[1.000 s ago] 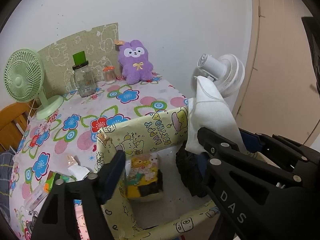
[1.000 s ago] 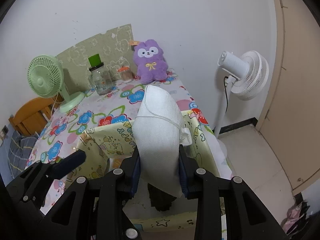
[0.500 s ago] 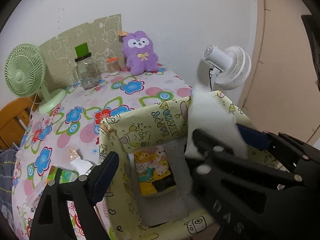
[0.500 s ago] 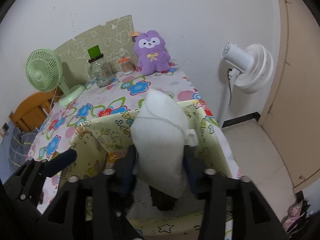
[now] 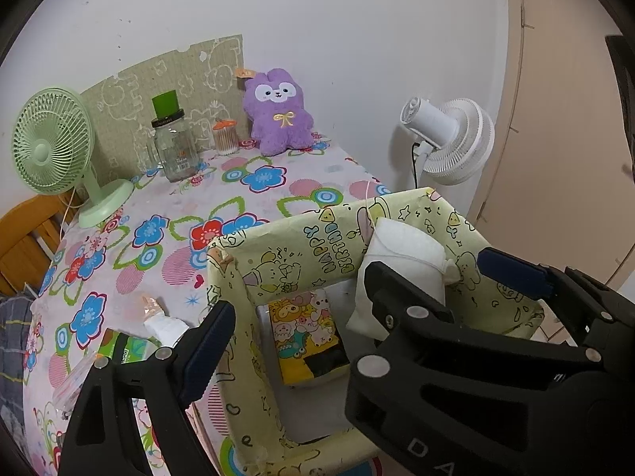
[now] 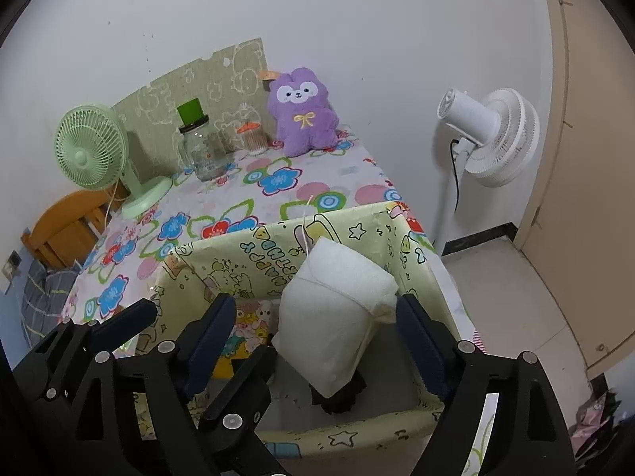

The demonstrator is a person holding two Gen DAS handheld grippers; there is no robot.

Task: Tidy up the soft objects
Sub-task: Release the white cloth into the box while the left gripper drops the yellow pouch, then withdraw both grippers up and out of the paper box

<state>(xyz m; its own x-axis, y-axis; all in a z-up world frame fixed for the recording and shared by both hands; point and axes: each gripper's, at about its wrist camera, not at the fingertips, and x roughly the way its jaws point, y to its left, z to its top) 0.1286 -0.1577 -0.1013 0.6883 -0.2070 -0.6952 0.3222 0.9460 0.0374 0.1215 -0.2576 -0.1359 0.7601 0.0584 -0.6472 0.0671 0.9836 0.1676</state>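
Right wrist view has the white cloth pouch (image 6: 337,317) at its centre: a soft, stuffed bag tied with a thin cord, standing tilted inside the yellow cartoon-print fabric bin (image 6: 254,250), its lower end on something dark that I cannot identify. The right gripper (image 6: 313,325) has just been opening; its jaws now stand wide to either side of the pouch, with a clear gap on the left and the pouch's corner close to the right pad, so the pouch is released and not held. Beside it on the bin floor lies a flat cartoon-print cushion or packet (image 5: 305,333), seen best from the left wrist.

The left gripper (image 5: 293,309) hangs over the bin's near left wall, jaws spread wide and empty, one finger outside the bin and the other over its interior.

Behind the bin, on the flowered tablecloth (image 5: 158,238), a purple plush bunny (image 5: 278,115) sits against the wall, well apart from the bin, next to a glass jar with a green lid (image 5: 174,139), a small orange-topped container (image 5: 225,137) and a green desk fan (image 5: 55,146). A white standing fan (image 6: 488,135) is on the floor to the right.

The step in hand looks like dropping the pouch into the bin, and that seems done. I judge the plush bunny to be the next soft item. Fetching it calls for lifting the right gripper clear without snagging the pouch's cord, then reaching across the table past the jar.
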